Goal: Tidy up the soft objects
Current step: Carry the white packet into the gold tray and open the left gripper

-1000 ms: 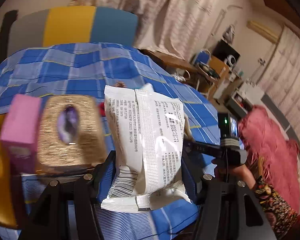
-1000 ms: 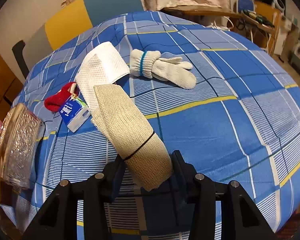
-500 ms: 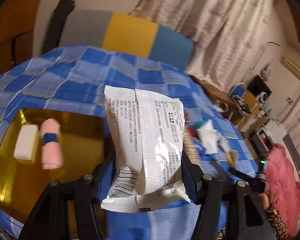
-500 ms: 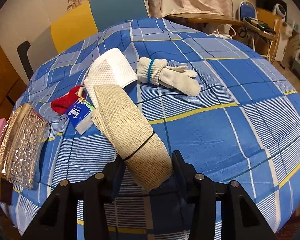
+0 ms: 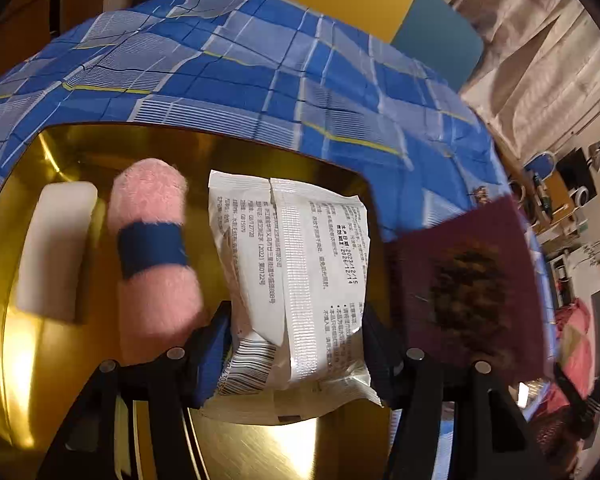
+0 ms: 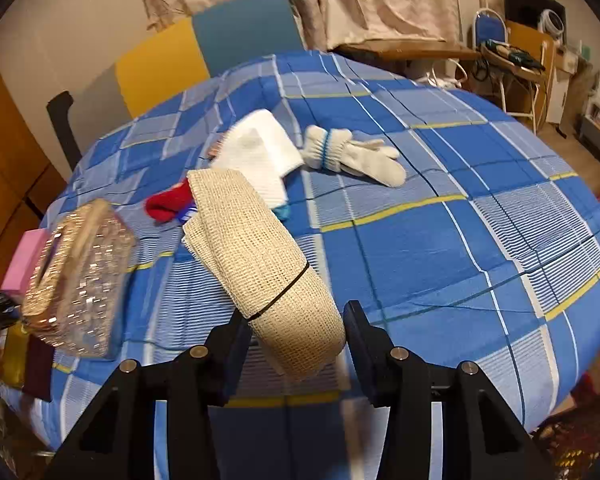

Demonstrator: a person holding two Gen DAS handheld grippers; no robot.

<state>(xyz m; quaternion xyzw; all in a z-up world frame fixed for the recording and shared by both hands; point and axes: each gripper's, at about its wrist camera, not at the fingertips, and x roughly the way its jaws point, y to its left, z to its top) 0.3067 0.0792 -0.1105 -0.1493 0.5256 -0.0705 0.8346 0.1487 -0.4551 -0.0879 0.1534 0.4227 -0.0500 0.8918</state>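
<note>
Nearest in the left wrist view, the left hand-held gripper (image 5: 296, 344) pinches one white sealed packet (image 5: 292, 280) between its two pads. The packet is a soft pillow pack with a crimped centre seam, black printed text, and a barcode at its lower corner. It hangs over a gold tray (image 5: 260, 452). Two soft things lie in that tray just left of the packet: one pink fluffy roll (image 5: 152, 256) bound by a dark blue band, and beside it one white block (image 5: 54, 248). One dark maroon box (image 5: 468, 296), blurred, stands at the tray's right edge. Beyond lies the blue checked cloth (image 5: 260, 68) of the worktop.

In the right wrist view, the right hand-held gripper (image 6: 294, 344) clamps one beige mesh roll (image 6: 260, 256), coarse-woven, ringed by a thin black band, held above the worktop. To the left stand one glittering gold tissue box (image 6: 76, 280) and one pink box (image 6: 22, 260). Farther on lie one red cloth piece (image 6: 166, 204), one white waffle cloth (image 6: 260, 156), and one bundled pair of cream gloves (image 6: 352, 154) with a blue band. One yellow and teal chair (image 6: 204, 48) stands behind.
</note>
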